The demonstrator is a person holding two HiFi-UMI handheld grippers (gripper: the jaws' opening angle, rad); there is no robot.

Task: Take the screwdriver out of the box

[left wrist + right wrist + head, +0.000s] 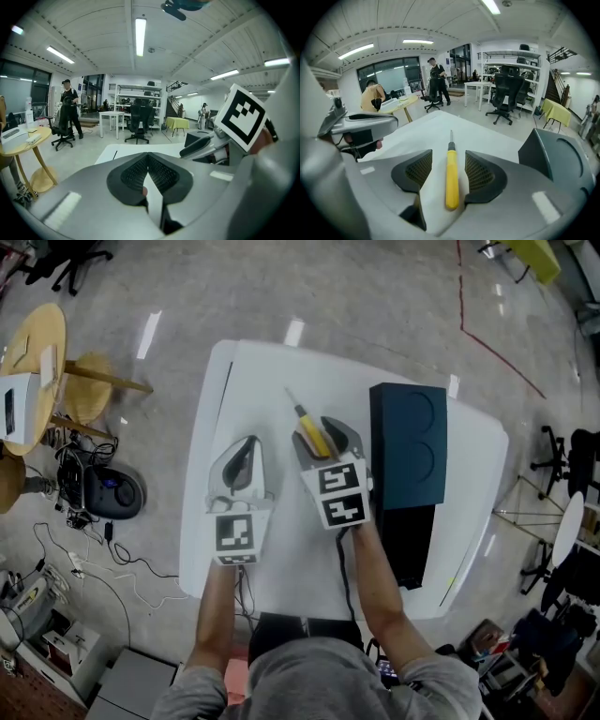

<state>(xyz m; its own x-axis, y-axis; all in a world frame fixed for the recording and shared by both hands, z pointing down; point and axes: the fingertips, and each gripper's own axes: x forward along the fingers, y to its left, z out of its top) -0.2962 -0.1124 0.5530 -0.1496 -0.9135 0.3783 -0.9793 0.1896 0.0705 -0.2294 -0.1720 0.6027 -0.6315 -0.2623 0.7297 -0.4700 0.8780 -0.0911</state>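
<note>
A yellow-handled screwdriver (307,426) (451,180) lies on the white table (262,371), its thin metal tip pointing to the far side. My right gripper (321,435) (449,154) is open, one jaw on each side of the handle, and neither pad touches it. The dark blue box (408,442) (555,150) stands just right of that gripper, with a black part (410,540) lying nearer me. My left gripper (247,444) (148,155) is shut and empty, over the table left of the right one.
A round wooden table (33,362) and stool stand left of the white table, with cables and devices (94,493) on the floor below them. Office chairs (506,96), desks and standing people show far off in the gripper views.
</note>
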